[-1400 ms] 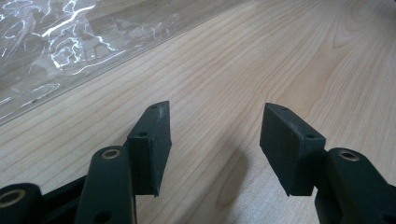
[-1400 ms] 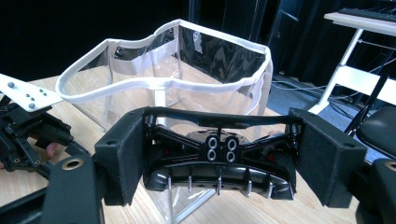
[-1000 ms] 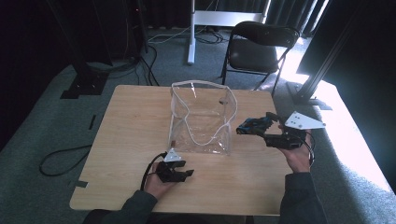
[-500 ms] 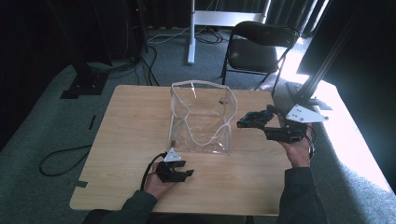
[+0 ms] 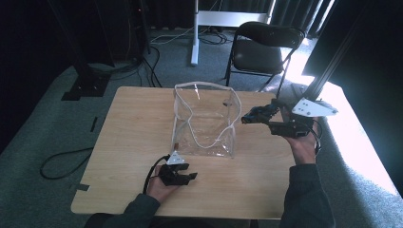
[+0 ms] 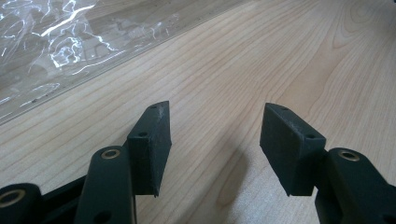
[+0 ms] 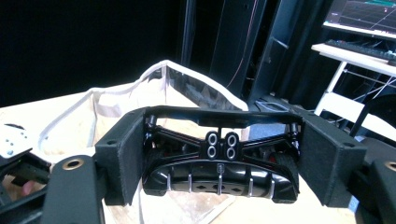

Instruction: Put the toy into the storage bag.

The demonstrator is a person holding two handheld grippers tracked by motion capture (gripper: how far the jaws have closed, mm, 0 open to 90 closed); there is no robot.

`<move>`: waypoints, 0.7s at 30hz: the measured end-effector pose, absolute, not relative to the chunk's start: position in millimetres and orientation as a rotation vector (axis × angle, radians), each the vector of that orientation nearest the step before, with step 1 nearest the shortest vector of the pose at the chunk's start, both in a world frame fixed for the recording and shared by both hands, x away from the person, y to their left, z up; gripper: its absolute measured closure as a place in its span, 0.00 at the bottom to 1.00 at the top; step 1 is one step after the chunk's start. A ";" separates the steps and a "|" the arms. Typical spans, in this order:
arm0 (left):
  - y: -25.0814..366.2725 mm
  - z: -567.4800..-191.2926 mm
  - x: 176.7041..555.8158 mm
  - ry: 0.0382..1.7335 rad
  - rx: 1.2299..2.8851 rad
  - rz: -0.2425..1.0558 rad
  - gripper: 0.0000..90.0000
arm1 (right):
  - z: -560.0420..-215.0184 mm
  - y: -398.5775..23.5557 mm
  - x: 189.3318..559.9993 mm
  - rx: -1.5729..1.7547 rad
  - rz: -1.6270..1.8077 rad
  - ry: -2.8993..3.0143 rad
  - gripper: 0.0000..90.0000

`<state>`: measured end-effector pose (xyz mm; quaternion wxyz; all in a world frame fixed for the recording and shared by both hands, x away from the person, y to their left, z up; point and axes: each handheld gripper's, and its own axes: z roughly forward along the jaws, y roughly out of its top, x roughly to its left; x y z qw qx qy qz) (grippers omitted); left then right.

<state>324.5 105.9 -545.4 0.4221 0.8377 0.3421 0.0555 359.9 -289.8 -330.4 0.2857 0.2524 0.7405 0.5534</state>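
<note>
A clear plastic bag (image 5: 204, 118) stands open in the middle of the wooden table (image 5: 133, 123). My right gripper (image 5: 264, 118) hovers by the bag's right side, near its rim, pointing left. It is shut on a black plastic part (image 7: 219, 179) with thin bars and small silver pins, which spans the gap between the pads (image 7: 128, 154). Past the part lies the bag's white-edged mouth (image 7: 187, 79). My left gripper (image 5: 189, 176) rests on the table in front of the bag, open and empty. Its jaws (image 6: 215, 135) stand wide over bare wood, with the bag's crinkled wall (image 6: 56, 42) to their upper left.
A black folding chair (image 5: 263, 45) stands behind the table's far right corner. A slanted metal post (image 5: 328, 66) rises at the right. Cables (image 5: 62, 159) lie on the carpet to the left. A white stand base (image 5: 223, 19) sits at the back.
My right hand has lifted the black part and carried it slightly left, closer to the bag's rim. The left gripper has stayed put.
</note>
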 end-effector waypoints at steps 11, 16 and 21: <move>105.8 -545.4 324.5 0.857 2.098 0.139 0.49 | -311.3 -286.7 365.5 0.643 1.494 1.962 0.27; 105.8 -545.5 324.5 0.858 2.096 0.139 0.49 | -303.2 -284.3 369.9 0.628 1.501 1.959 0.27; 105.8 -545.4 324.5 0.857 2.098 0.140 0.49 | -296.3 -279.5 374.7 0.611 1.504 1.965 0.27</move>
